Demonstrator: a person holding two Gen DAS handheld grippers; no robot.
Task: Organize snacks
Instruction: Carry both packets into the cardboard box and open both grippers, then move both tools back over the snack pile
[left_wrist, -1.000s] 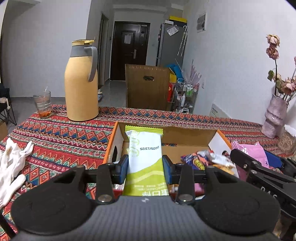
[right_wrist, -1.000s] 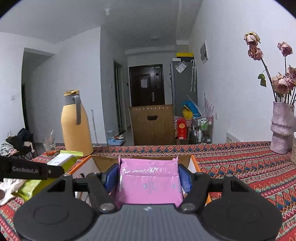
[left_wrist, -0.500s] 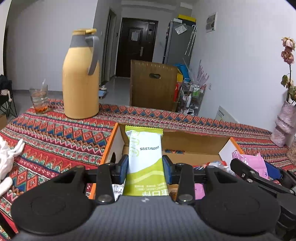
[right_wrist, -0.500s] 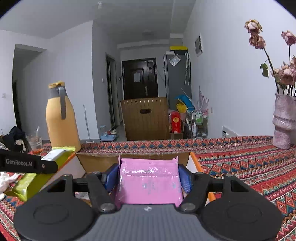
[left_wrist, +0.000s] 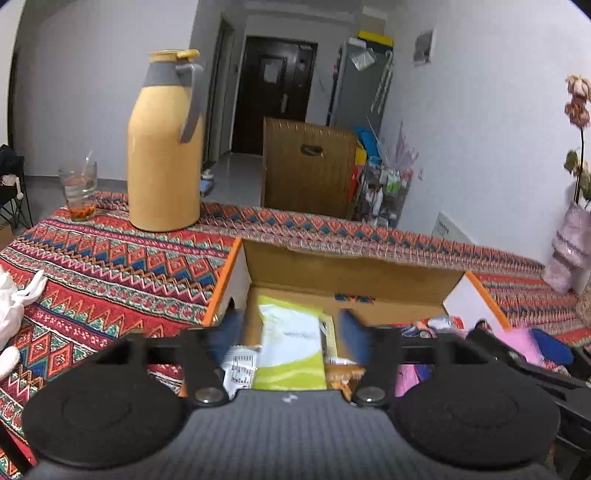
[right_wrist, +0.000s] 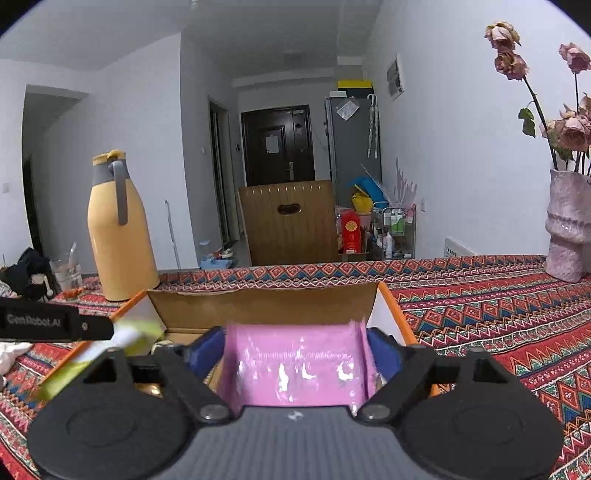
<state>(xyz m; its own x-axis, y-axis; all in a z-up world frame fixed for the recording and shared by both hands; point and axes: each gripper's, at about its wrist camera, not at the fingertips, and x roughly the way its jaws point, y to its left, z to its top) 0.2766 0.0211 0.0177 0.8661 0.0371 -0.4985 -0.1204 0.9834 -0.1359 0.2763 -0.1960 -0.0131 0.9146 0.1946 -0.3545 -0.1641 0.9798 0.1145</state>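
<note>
An open cardboard box (left_wrist: 351, 273) with orange-edged flaps sits on the patterned cloth, with several snack packets inside. My left gripper (left_wrist: 291, 328) hangs over its left half, jaws opening. A green-and-white packet (left_wrist: 291, 343) sits loose between the blurred blue pads (left_wrist: 229, 332), tilted down into the box. My right gripper (right_wrist: 295, 343) is over the same box (right_wrist: 266, 306), jaws opening too. A pink packet (right_wrist: 295, 362) lies slack between its pads (right_wrist: 384, 354), which stand just off its edges. The left view shows the right gripper (left_wrist: 517, 354) at the right.
A yellow thermos (left_wrist: 164, 147) and a glass (left_wrist: 79, 188) stand beyond the box at the left. A pink vase (right_wrist: 567, 225) of dried flowers stands at the far right. A white glove (left_wrist: 14, 295) lies on the cloth at the left.
Both grippers have let go: the pads have spread apart. The green-and-white packet has dropped and tipped into the box, and the pink packet has slackened and widened. Both hands sank slightly toward the box.
</note>
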